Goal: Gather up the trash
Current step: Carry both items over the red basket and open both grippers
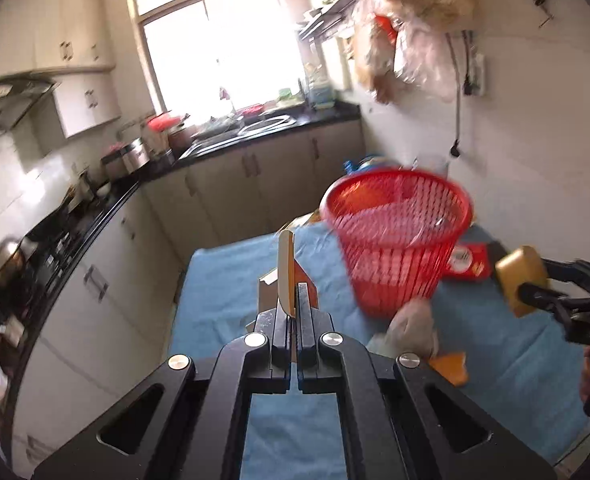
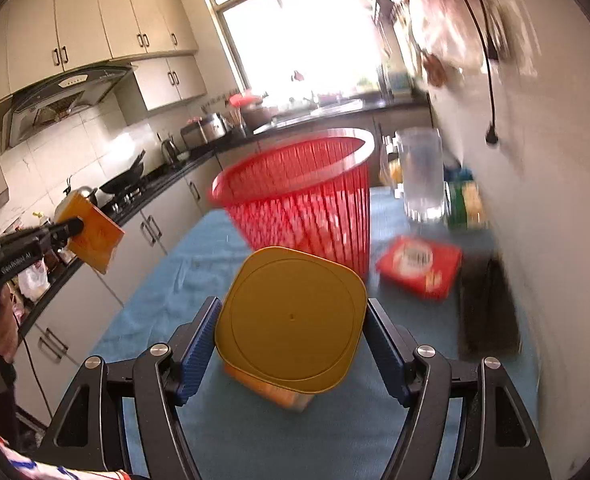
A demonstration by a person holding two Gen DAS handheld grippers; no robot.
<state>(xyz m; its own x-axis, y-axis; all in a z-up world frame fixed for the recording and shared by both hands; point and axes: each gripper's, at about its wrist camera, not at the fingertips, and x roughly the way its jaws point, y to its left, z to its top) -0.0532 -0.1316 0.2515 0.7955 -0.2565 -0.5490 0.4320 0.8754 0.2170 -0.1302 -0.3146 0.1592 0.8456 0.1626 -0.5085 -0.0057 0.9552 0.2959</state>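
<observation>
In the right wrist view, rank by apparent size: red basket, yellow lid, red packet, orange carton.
1. red basket
2. yellow lid, though nearness to the camera inflates it
3. red packet
4. orange carton

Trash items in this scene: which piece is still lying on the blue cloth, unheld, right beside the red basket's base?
The red packet: it lies flat on the cloth, while the yellow-lidded container sits between the right gripper's pads and the orange carton is pinched by the left gripper.

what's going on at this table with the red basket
A person is clearing trash off a blue-covered table with a gripper in each hand. The left gripper is shut on a flat orange cardboard piece. The right gripper has its jaws clamped on a yellow-lidded container. Both are held up near the red plastic mesh basket. A flat red packet lies on the table.
</observation>
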